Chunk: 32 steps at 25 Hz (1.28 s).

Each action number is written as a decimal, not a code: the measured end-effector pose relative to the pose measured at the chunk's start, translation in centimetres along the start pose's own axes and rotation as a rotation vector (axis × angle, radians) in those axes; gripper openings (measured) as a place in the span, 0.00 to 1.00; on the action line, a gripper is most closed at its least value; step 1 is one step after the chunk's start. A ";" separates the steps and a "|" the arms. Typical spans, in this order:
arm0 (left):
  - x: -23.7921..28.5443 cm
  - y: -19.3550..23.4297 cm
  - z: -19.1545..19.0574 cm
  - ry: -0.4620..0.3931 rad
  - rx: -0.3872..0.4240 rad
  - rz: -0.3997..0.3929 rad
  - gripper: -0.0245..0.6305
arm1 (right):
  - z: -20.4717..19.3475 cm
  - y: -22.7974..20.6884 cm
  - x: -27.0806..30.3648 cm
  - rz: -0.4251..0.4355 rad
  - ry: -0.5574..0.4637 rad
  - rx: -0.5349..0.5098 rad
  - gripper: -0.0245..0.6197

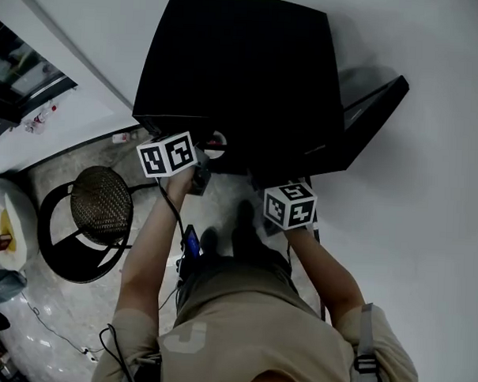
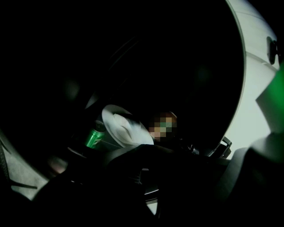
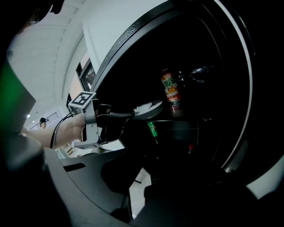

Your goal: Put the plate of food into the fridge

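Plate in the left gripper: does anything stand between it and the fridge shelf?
The fridge is open. A bottle stands on the shelf just beyond the plate that the left gripper holds; it may limit how far in the plate goes.

The person wore a beige short-sleeved shirt [image 1: 249, 329] with a grey buckled strap [image 1: 365, 342] over the right shoulder. Black cables [image 1: 177, 215] ran along the left arm. The left gripper [image 3: 132, 113] and right gripper [image 3: 136, 184] each carried a white cube with black square markers.
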<state>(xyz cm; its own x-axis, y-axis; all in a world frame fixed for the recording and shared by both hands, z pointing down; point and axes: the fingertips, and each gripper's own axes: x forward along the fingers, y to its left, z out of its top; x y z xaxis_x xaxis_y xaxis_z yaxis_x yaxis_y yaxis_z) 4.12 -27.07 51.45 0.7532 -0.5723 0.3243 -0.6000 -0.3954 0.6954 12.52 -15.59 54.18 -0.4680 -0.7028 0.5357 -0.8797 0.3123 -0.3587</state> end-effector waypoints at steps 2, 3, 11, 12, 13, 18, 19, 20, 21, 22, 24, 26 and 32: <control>0.2 -0.1 0.2 0.002 0.011 0.001 0.05 | -0.1 -0.1 -0.2 -0.002 0.000 0.005 0.08; 0.2 -0.1 0.3 0.003 0.013 0.001 0.05 | -0.1 -0.2 -0.3 -0.004 0.000 0.008 0.08; -0.7 -1.7 0.0 -0.023 0.037 -0.050 0.06 | 0.0 -0.2 -0.9 0.007 -0.008 0.016 0.08; -0.9 -2.0 -0.1 -0.017 0.054 -0.053 0.06 | 0.1 -0.2 -0.8 0.012 -0.008 0.017 0.08; -1.2 -2.3 -0.3 -0.010 0.073 -0.056 0.06 | 0.2 0.0 -0.8 0.021 -0.007 0.016 0.08; -3.3 -4.1 -1.1 0.044 0.211 -0.119 0.05 | 0.7 2.3 -0.9 0.080 0.023 -0.040 0.08; -3.7 -4.5 -1.0 0.051 0.248 -0.133 0.05 | 0.9 2.9 -0.9 0.092 0.030 -0.062 0.08; -4.3 -4.9 -0.9 0.056 0.288 -0.145 0.05 | 1.0 3.5 -0.9 0.103 0.033 -0.081 0.08; -4.8 -5.1 -1.0 0.059 0.329 -0.155 0.05 | 1.2 4.1 -0.9 0.116 0.033 -0.094 0.08; -5.4 -5.3 -1.2 0.063 0.372 -0.162 0.05 | 1.2 4.8 -0.9 0.129 0.030 -0.101 0.08; -6.6 -5.3 -1.7 0.074 0.456 -0.162 0.05 | 1.3 6.1 -0.9 0.154 0.022 -0.116 0.08; -7.9 -5.3 -2.1 0.080 0.520 -0.158 0.05 | 1.7 7.8 -0.9 0.185 0.013 -0.143 0.08; -10.6 -5.9 -2.9 0.069 0.544 -0.156 0.05 | 2.6 11.6 -1.1 0.244 -0.011 -0.192 0.08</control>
<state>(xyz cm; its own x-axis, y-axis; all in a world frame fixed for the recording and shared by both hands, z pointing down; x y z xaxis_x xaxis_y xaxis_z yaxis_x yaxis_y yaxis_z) 0.45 -16.62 45.75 0.8490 -0.4366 0.2978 -0.5190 -0.7950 0.3141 3.04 -12.82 47.45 -0.6671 -0.5990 0.4429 -0.7421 0.5866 -0.3243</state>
